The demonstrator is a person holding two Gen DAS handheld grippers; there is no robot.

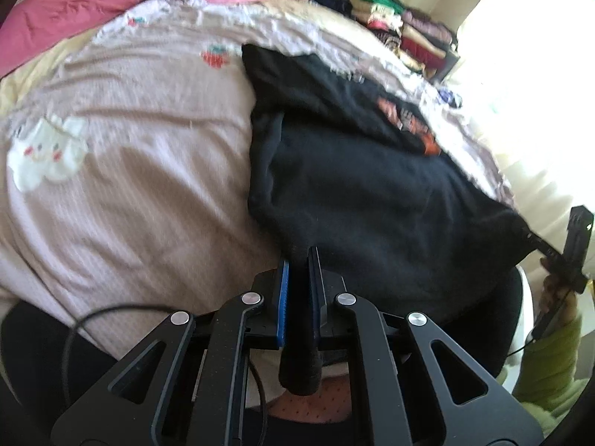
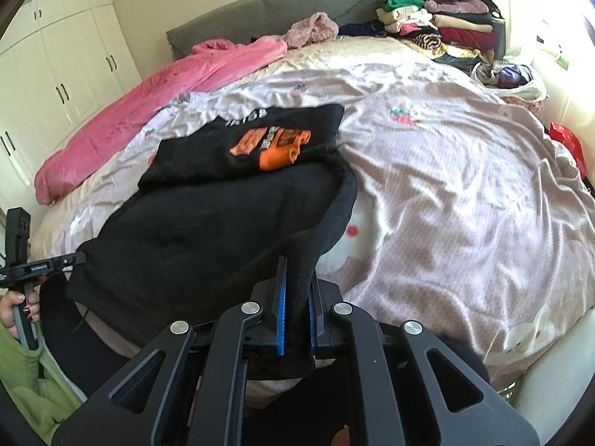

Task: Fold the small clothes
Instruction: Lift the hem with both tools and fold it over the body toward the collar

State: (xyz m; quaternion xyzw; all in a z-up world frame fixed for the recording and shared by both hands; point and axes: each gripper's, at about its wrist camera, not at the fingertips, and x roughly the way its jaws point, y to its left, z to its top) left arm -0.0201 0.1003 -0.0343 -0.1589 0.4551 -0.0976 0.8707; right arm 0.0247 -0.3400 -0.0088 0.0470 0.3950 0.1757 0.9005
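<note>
Left wrist view: the left gripper [image 1: 297, 260] is pressed together on the near hem of the black knitted sweater with an orange print [image 1: 372, 193], which lies on the pale pink patterned bedspread [image 1: 130, 186]; motion blur leaves the print unreadable. The right gripper [image 2: 297, 278] pinches the hem's other corner, and that fabric hides its pads. Each view cuts off the opposite gripper at its frame edge. A stack of folded clothes [image 2: 446, 26] sits near the headboard.
</note>
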